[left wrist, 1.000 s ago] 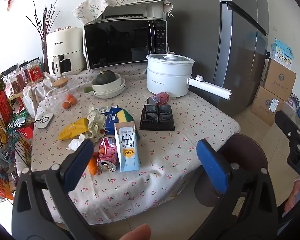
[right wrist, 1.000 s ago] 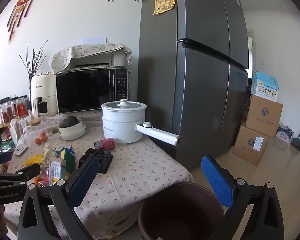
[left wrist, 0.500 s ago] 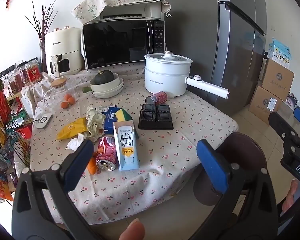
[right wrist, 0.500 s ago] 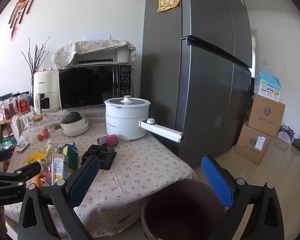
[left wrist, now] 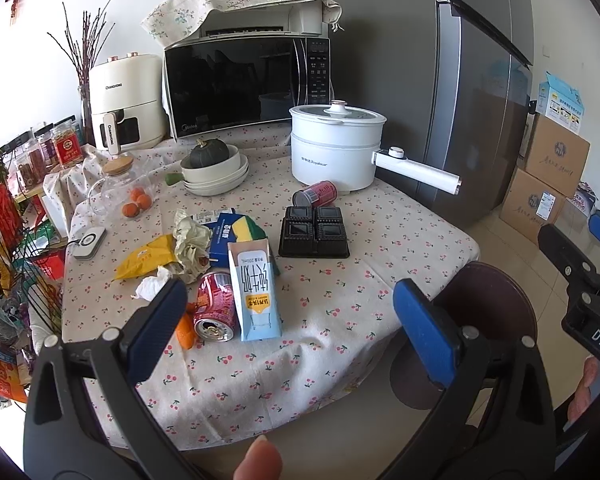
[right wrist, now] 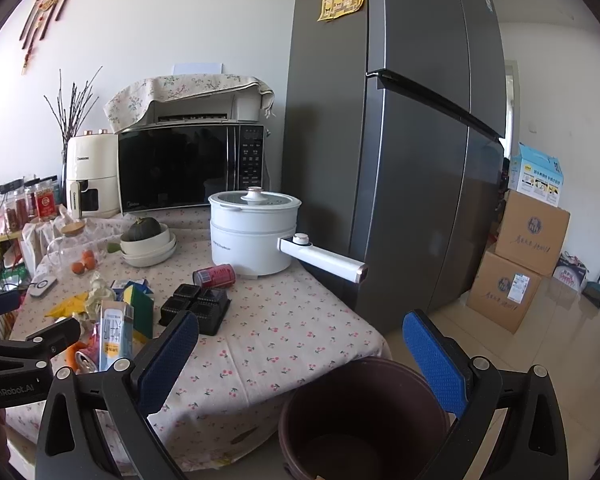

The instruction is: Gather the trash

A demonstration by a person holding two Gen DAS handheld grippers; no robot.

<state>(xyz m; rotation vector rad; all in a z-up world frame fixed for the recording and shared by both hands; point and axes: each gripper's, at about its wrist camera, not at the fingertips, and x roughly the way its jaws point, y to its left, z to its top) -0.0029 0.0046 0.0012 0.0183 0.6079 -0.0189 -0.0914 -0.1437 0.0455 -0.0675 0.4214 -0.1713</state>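
Trash lies on the cherry-print tablecloth: a milk carton, a crushed red can, a second red can, a black plastic tray, a yellow wrapper, crumpled paper and a blue box. A dark brown bin stands on the floor by the table's near right corner. My left gripper is open and empty, in front of the table. My right gripper is open and empty, above the bin's rim.
A white electric pot with a long handle, stacked bowls with a squash, a microwave and an air fryer stand at the back. A grey fridge is to the right, cardboard boxes beyond it. A rack is at left.
Both grippers have drifted slightly; the table and bin look a little farther off in the left view. Nothing was taken hold of.
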